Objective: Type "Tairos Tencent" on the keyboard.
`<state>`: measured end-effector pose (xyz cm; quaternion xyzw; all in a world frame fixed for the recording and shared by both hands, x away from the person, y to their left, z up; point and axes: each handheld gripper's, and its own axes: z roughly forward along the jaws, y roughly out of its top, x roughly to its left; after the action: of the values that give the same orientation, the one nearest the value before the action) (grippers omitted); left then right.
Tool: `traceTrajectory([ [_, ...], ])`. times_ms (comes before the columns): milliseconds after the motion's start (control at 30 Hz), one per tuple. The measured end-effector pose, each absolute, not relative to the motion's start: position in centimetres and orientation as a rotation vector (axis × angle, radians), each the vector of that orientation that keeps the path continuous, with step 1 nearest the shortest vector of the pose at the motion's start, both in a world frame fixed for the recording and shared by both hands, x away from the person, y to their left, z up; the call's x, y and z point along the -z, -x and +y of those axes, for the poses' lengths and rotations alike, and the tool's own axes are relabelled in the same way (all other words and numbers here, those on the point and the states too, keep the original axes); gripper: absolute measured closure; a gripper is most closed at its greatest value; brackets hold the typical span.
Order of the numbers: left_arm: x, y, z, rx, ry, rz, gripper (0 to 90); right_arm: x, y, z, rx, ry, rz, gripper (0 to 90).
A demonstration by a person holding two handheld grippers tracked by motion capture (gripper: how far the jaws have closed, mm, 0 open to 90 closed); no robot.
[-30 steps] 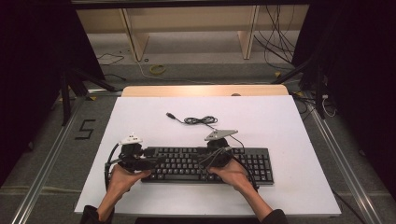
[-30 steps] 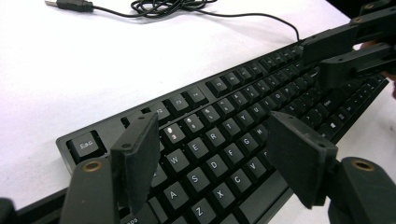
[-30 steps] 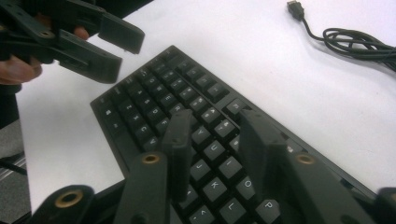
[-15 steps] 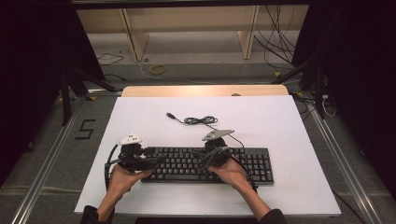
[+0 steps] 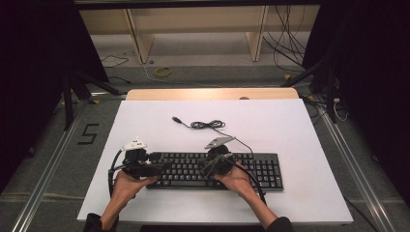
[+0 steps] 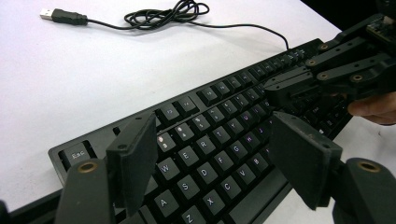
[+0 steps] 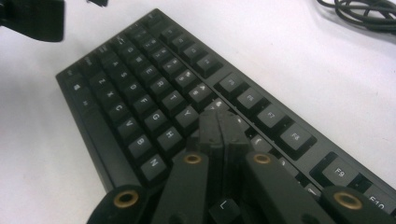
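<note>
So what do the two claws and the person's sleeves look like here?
Both claws are black, with flat rectangular pads and brass-coloured rivets at the linkage joints. The left claw carries a white top piece, the right claw a grey three-cornered plate. Black cables trail from each. Sleeves are dark.

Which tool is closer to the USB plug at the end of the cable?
Right. The right tool is over the keyboard's middle, below the USB plug; the left tool is over the keyboard's left end, farther off.

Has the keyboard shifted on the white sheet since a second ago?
No. In the high view the keyboard sits at the same spot relative to the coiled USB cable and the sheet's edges.
</note>
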<state>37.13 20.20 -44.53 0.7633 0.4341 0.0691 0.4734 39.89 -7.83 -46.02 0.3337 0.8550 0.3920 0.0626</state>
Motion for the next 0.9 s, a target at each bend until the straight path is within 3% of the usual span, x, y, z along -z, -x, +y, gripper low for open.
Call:
traceTrajectory([
  [900, 44.9, -37.2, 20.0, -0.158, -1.88, 1.07, 31.9, 47.5, -40.2, -7.1, -1.083, -1.018, 2.605, 90.0],
])
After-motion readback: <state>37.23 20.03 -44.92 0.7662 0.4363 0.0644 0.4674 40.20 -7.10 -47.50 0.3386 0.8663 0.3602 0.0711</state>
